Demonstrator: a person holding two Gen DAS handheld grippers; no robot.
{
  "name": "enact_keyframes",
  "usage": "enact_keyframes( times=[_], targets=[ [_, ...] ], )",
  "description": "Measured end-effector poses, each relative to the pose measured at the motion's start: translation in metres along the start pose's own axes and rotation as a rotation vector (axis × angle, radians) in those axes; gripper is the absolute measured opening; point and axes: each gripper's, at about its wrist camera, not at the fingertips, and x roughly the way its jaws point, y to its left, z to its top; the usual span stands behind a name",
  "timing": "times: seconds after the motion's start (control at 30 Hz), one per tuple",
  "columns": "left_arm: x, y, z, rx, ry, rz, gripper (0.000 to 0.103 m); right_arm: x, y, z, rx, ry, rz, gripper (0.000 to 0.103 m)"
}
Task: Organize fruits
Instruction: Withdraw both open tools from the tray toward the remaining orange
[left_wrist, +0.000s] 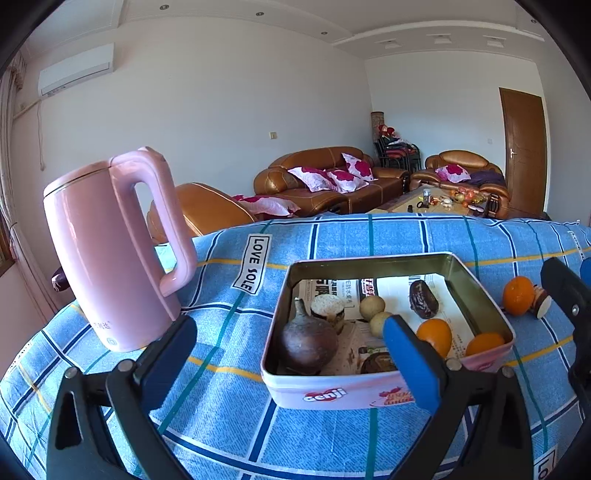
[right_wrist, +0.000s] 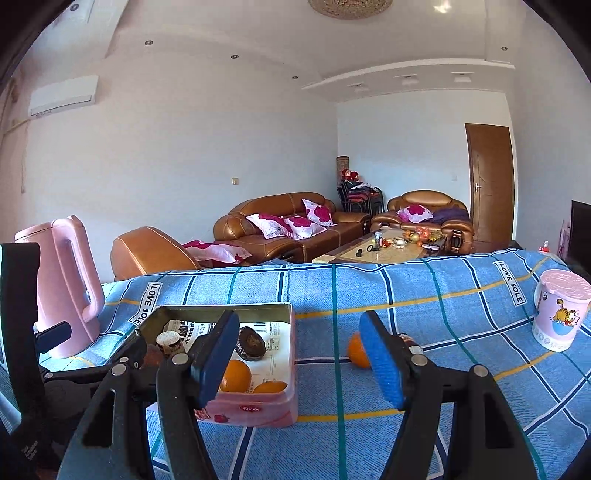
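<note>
Hovering apart, both empty: left gripper (left_wrist: 288, 339) jaws wide over pink rectangular metal tin (left_wrist: 343, 393); right gripper (right_wrist: 301, 356) open, loose round orange (right_wrist: 357, 349) just beyond.

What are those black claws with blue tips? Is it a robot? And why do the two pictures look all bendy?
No robot: a person holds a pincher tool in each hand, with a wide-eyed camera on each that bends the picture. One picture looks along the left gripper, the other along the right gripper. Both are open and hold nothing. On the blue checked cloth stand a pink kettle, a pink cup and a tin already holding fruit. One orange lies outside the tin.
</note>
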Motion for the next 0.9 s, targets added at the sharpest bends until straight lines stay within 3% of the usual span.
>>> enact_keyframes(
  times=[0.63, 0.9],
  targets=[
    [-0.036, -0.007, -0.012, -0.026, -0.012, -0.029, 0.103, -0.028, -0.009, -0.008, -0.024, -0.001, 0.000, 0.069],
    [-0.045, -0.026, -0.017, 0.004, 0.008, -0.092, 0.103, -0.039, -0.022, -0.011, -0.019, -0.004, -0.032, 0.069]
  ],
)
